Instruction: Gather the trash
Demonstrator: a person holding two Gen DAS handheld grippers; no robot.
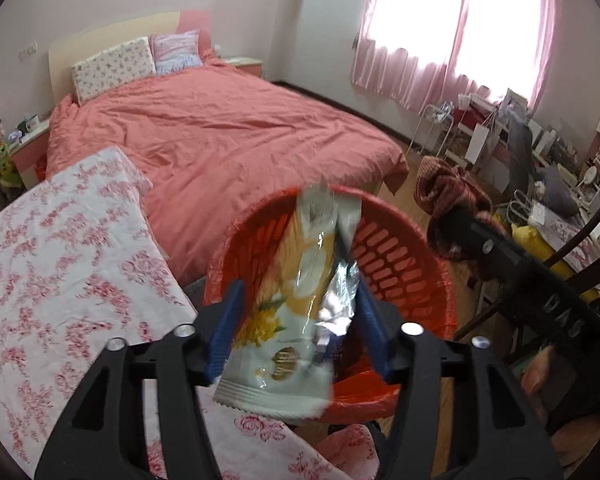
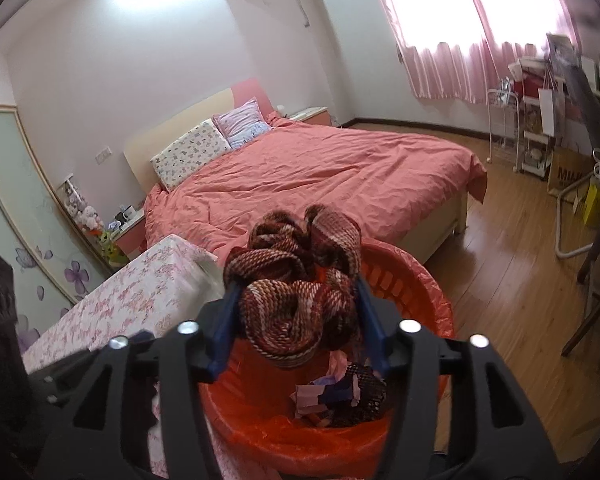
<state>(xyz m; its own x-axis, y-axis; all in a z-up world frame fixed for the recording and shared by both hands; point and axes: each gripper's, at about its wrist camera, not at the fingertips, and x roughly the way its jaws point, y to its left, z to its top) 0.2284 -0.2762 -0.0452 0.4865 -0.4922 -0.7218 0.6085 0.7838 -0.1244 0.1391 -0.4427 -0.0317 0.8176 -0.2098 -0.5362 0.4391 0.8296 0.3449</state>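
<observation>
Nearest the lens, the left gripper (image 1: 298, 320) has a crinkly white-and-yellow foil snack wrapper (image 1: 292, 316) between its blue fingers (image 1: 226, 328); whether the pads press it I cannot tell. It looks light and slippery, best pinched mid-body. The right gripper (image 2: 296, 320) brackets a soft maroon knitted scarf (image 2: 296, 280), grip likewise unclear. Both hang over the orange plastic basket (image 2: 420, 292).

Glossy foil-lined snack wrapper (image 1: 296, 300), coarse knitted cloth (image 2: 296, 304), perforated orange plastic basket (image 1: 400, 264), thin film liner.
</observation>
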